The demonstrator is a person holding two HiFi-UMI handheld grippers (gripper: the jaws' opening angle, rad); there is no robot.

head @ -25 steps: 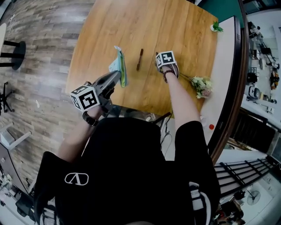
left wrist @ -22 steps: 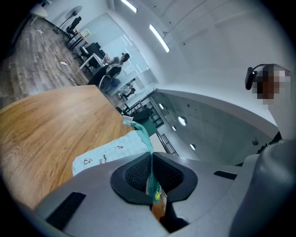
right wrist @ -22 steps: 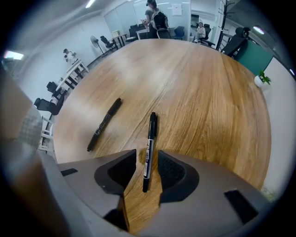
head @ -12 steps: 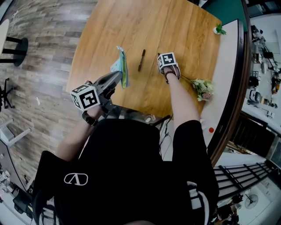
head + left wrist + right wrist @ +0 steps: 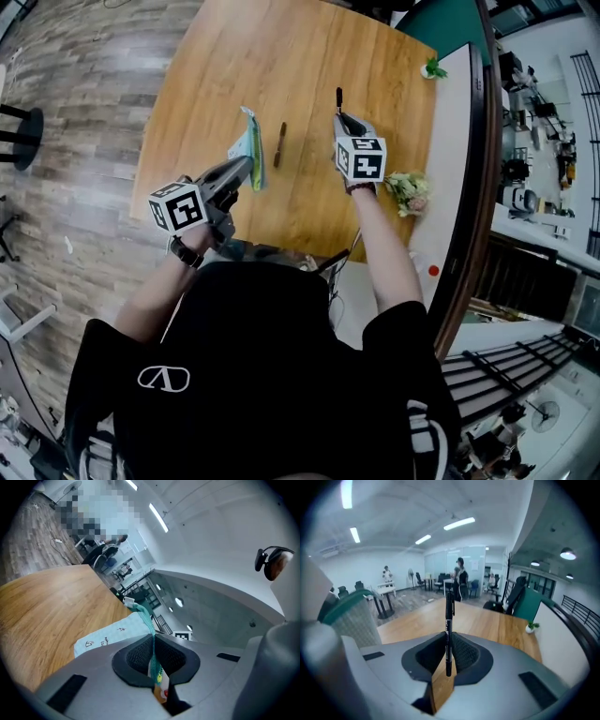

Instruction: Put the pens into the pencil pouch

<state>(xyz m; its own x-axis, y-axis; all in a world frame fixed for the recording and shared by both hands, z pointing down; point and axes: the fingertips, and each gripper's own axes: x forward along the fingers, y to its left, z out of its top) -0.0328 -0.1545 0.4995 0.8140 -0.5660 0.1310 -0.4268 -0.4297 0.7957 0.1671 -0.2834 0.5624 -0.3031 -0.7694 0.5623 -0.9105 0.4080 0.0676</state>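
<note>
Standing at a wooden table [image 5: 309, 56], a person in a black top holds a gripper in each hand, seen from steeply above. The left gripper [image 5: 242, 169] has its jaws pressed together on the teal mesh edge of the pencil pouch [image 5: 248, 145]. The pale blue pouch stands on edge and stretches away from the jaws over the left part of the table. Its near end is hidden behind the gripper, its opening cannot be made out, and no view shows whether its far end touches the wood.

The right gripper [image 5: 343, 118] hangs over the right part of the table. Its jaws have just been closing and now pinch a black pen [image 5: 338, 97] low on its barrel, so the pen stands upright between the pads with its clip end up.

A brown pen [image 5: 279, 144] lies on the wood between the two grippers, just right of the pouch and apart from it. It is too small to show any detail.

A bunch of flowers [image 5: 406, 190] lies near the table's right edge, and a small green plant [image 5: 433, 67] sits by the far right corner. The person's body hides the near edge of the table.
</note>
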